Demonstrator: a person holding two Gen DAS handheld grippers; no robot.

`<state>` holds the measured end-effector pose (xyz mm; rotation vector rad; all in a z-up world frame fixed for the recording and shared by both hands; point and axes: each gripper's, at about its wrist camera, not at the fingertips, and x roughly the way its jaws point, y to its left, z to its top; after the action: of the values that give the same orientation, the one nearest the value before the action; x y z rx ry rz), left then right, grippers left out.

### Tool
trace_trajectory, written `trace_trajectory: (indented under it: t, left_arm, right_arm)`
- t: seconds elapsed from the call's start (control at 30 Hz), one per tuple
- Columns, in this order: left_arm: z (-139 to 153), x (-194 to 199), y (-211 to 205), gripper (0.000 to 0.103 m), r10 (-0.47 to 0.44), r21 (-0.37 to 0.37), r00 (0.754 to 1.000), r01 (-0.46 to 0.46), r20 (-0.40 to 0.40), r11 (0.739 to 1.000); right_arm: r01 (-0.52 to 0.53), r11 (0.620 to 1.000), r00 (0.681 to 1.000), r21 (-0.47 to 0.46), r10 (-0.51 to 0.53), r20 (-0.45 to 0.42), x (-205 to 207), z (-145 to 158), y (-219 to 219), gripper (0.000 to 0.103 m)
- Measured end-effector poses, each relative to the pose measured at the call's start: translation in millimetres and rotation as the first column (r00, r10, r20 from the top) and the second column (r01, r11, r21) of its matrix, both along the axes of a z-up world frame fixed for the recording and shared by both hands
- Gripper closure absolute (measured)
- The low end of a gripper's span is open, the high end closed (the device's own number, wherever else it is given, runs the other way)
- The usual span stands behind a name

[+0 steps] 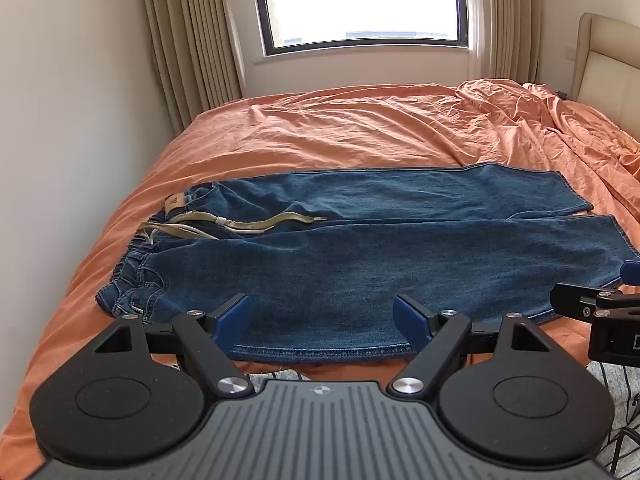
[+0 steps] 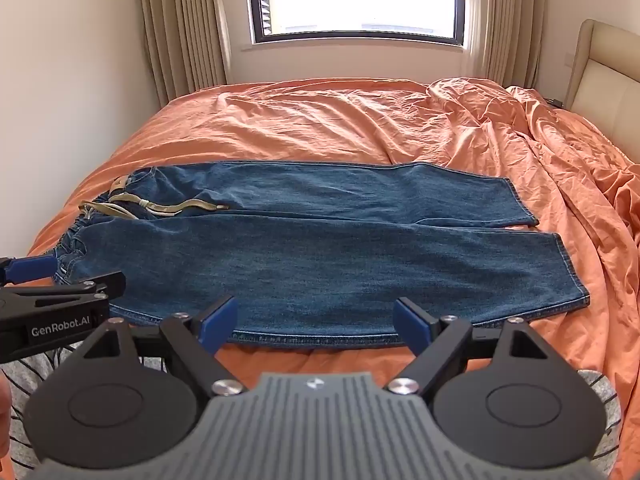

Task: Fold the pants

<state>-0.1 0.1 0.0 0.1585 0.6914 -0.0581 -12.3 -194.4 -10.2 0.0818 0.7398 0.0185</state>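
1 pair of jeans (image 1: pixel 360 264) lies flat on 1 orange bed (image 1: pixel 320 132). 2 grippers, left gripper (image 1: pixel 326 320) and right gripper (image 2: pixel 314 322), both spread wide, holding nothing.

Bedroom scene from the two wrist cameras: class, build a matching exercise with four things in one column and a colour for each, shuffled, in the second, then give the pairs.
Things:
1. jeans
2. bedsheet
3. drawstring
4. left gripper finger pads

Colours:
A. orange
B. bright blue
C. olive-beige
D. faded denim blue

Pairs: 1-D, 2-A, 3-C, 4-B
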Motion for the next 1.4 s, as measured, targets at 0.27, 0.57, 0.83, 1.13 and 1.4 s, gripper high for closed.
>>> trace_trajectory:
  t: [0.27,0.57,0.83,1.13,1.4]
  left_arm:
    - [0.6,-1.0,-2.4,0.009,0.002,-0.001,1.000,-0.002,0.001,1.000]
    - [0.5,-0.4,-0.9,0.009,0.000,-0.001,1.000,0.000,0.001,1.000]
    - [0.7,-0.6,-1.0,0.009,0.000,-0.001,1.000,0.000,0.008,1.000]
    - [0.9,-0.8,-0.8,0.009,-0.001,-0.002,1.000,0.001,0.012,1.000]
    - [0.8,-0.5,-0.4,0.009,-0.001,-0.001,1.000,0.001,0.011,1.000]
  right_arm:
    - [-0.005,1.000,1.000,-0.002,0.005,0.001,-2.0,0.1,2.7,0.022]
    - [-0.010,1.000,1.000,0.000,0.010,0.000,-2.1,2.9,2.8,0.022]
    - [-0.014,1.000,1.000,-0.003,0.014,-0.001,-1.3,3.2,3.2,0.022]
    - [-0.025,1.000,1.000,-0.003,0.025,0.001,-1.3,3.3,2.9,0.022]
    - [-0.037,0.999,0.999,-0.003,0.037,0.001,-1.1,3.3,2.0,0.022]
